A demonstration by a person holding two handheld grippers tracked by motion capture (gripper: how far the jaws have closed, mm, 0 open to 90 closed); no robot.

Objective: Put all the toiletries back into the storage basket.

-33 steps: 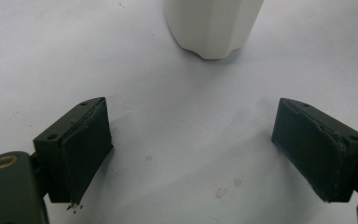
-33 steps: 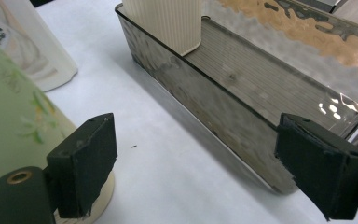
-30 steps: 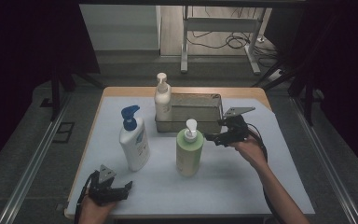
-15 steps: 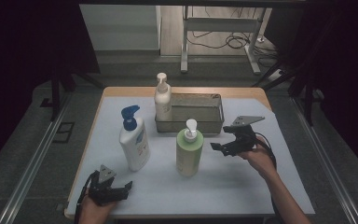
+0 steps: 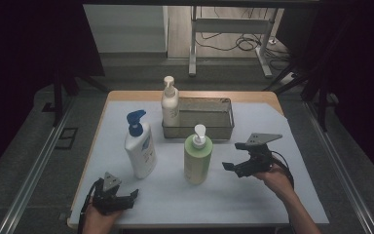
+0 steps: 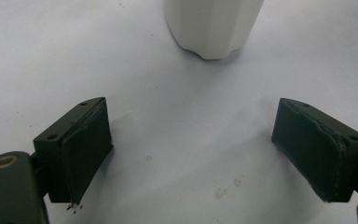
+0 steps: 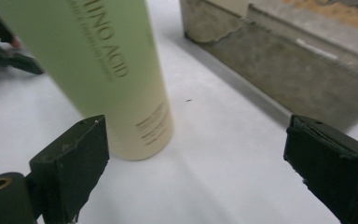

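High view is showing a table [image 5: 297, 195] covered with a pale sheet, with three pump bottles and a metal basket [image 5: 224, 127] on it. The green bottle [image 5: 197, 159] is standing upright near the middle of the sheet, just in front of the basket and not touching it. The right gripper [image 5: 231, 165] is sitting to the right of that bottle, pointing toward it and near it without touching; its jaws are standing wide apart with nothing between them, having just been opening a little further. The right hand [image 5: 272, 175] is holding it from behind, with the cable trailing back along the wrist.

The right gripper view is showing the green bottle [image 7: 102, 70] ahead and toward the left jaw, its base resting on the sheet, while the basket [image 7: 284, 70] is lying ahead toward the right jaw. The gap between the pads is empty.

The left gripper [image 5: 135, 196] is resting low at the near left edge of the table, held by the left hand [image 5: 97, 219]. Its jaws are also spread apart and holding nothing. In the left gripper view, the base of the white bottle with the blue pump [image 6: 213, 25] is standing ahead of it, well clear of the pads. In the high view this bottle [image 5: 140, 151] is standing to the left of the green one, and a cream bottle [image 5: 169, 105] is standing upright inside the left end of the basket.
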